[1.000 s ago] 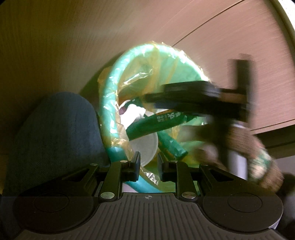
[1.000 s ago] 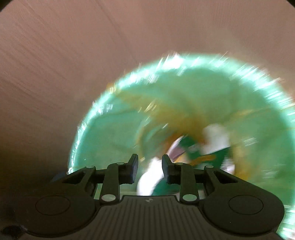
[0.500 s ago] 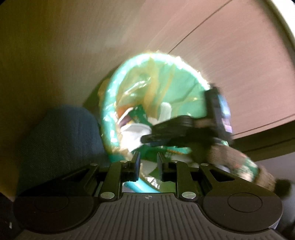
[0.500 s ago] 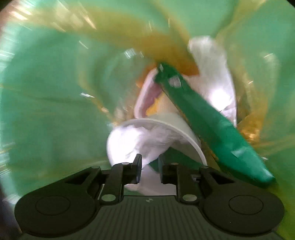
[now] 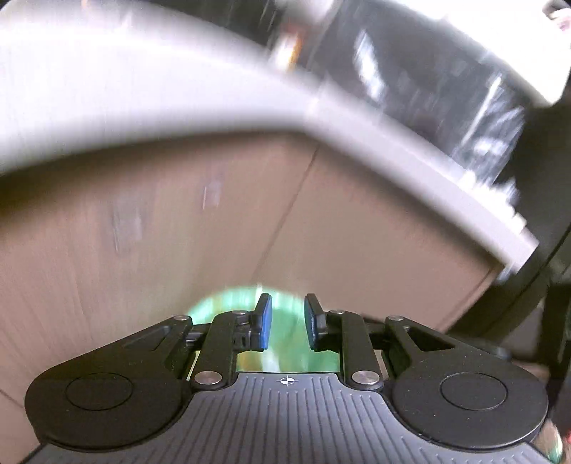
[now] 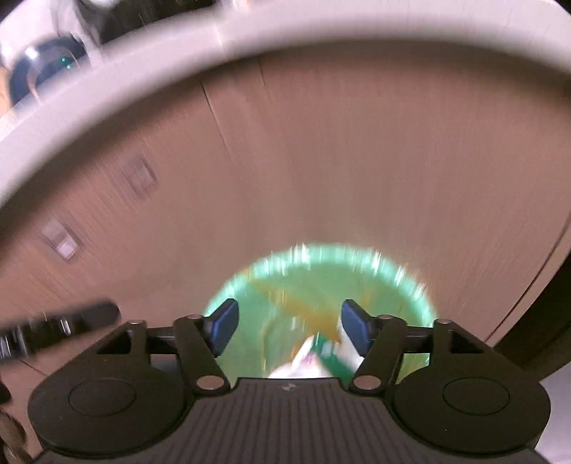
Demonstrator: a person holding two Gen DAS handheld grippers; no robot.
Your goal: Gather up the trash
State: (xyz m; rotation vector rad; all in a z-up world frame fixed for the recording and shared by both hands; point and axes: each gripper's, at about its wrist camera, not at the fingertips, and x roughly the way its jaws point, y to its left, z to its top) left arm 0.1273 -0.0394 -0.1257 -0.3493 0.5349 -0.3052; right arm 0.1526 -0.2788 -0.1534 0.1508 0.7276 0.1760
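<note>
The green trash bin (image 6: 321, 285) with its yellowish liner stands on the floor against a brown cabinet, below both grippers. White paper and a green wrapper (image 6: 314, 360) lie inside it, blurred. My right gripper (image 6: 289, 330) hovers above the bin, its jaws opening wide with nothing between the blue pads (image 6: 223, 328). In the left wrist view only a slice of the bin (image 5: 228, 303) shows behind my left gripper (image 5: 287, 321). That gripper's pads stand a narrow gap apart and hold nothing.
The brown cabinet front (image 5: 178, 232) fills the middle of both views. A grey countertop edge (image 6: 321, 32) runs above it, with dark blurred items on top. A dark frame (image 5: 535, 285) stands at the right. A dark blurred shape (image 6: 53, 332) crosses the left edge of the right wrist view.
Both grippers have risen away from the bin, which now looks small and low. The right gripper came up out of the bin and its jaws widened. The countertop edge has come into view.
</note>
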